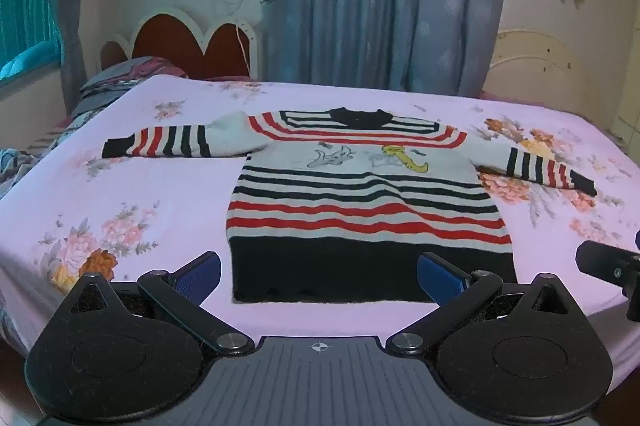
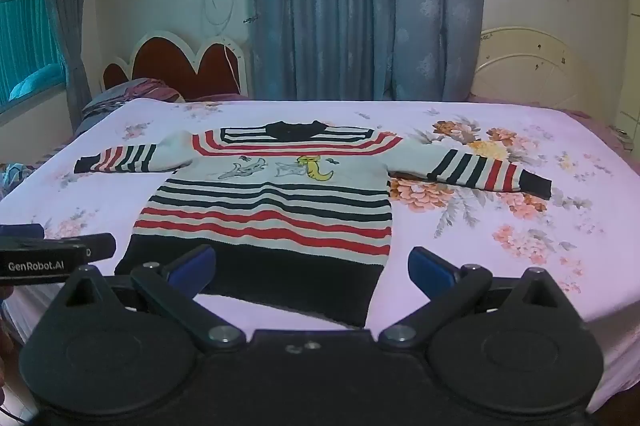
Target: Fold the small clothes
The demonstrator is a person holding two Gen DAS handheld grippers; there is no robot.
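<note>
Hovering at the near edge of the bed (image 1: 120, 194), you are holding the left gripper (image 1: 319, 272) and right gripper (image 2: 312, 268) with jaws spread wide, gripping nothing. A striped sweater (image 1: 360, 202) is lying flat, sleeves out, hem nearest you. Folding seems not yet begun; next, you are likely needing to pinch a sleeve or hem corner.

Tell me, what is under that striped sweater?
The striped sweater lies flat on a pink floral bedsheet, which shows all around it, with printed flowers peeking out beside its sleeve. Whatever pattern lies directly beneath the sweater is covered.
</note>
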